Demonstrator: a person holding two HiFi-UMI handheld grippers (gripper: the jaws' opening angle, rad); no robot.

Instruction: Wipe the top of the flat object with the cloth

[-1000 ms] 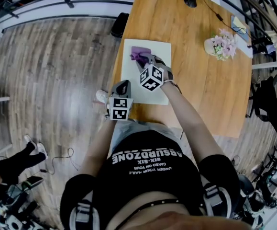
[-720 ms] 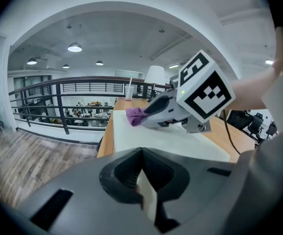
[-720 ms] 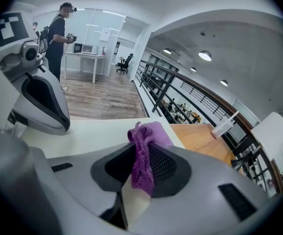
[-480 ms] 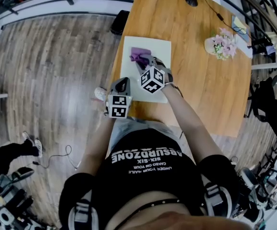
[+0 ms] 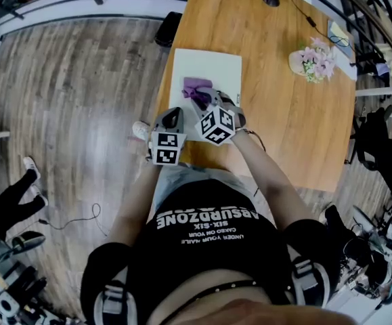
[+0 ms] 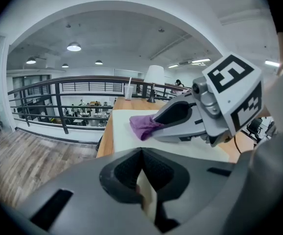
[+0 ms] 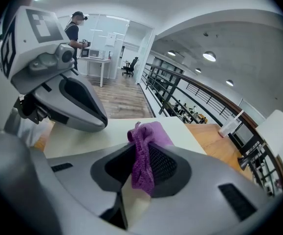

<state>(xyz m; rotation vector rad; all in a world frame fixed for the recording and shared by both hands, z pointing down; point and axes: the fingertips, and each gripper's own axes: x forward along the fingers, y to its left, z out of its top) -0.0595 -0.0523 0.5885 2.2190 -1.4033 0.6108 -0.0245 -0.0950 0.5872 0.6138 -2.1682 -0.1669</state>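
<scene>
Head view: the white board point(image 5: 223, 66) lies on the wooden table point(image 5: 290, 127). The purple cloth point(image 5: 196, 88) sits on the board's near left part. My right gripper point(image 5: 206, 100) reaches over the board to the cloth. My left gripper point(image 5: 172, 118) is by the board's near left corner; I cannot tell whether it touches. A flower pot point(image 5: 313, 63) stands well apart to the right.

Left gripper view: my left gripper point(image 6: 142, 155) has its fingers pressed together on nothing. Ahead, the cloth point(image 6: 141, 127) lies on the board point(image 6: 124, 138) at the tip of the right gripper point(image 6: 163, 122).

Right gripper view: my right gripper point(image 7: 140, 177) is clamped on the cloth point(image 7: 143, 155), which bunches up between the fingers and spills onto the board point(image 7: 82, 133). The left gripper point(image 7: 82, 106) sits at the left, over the board.
</scene>
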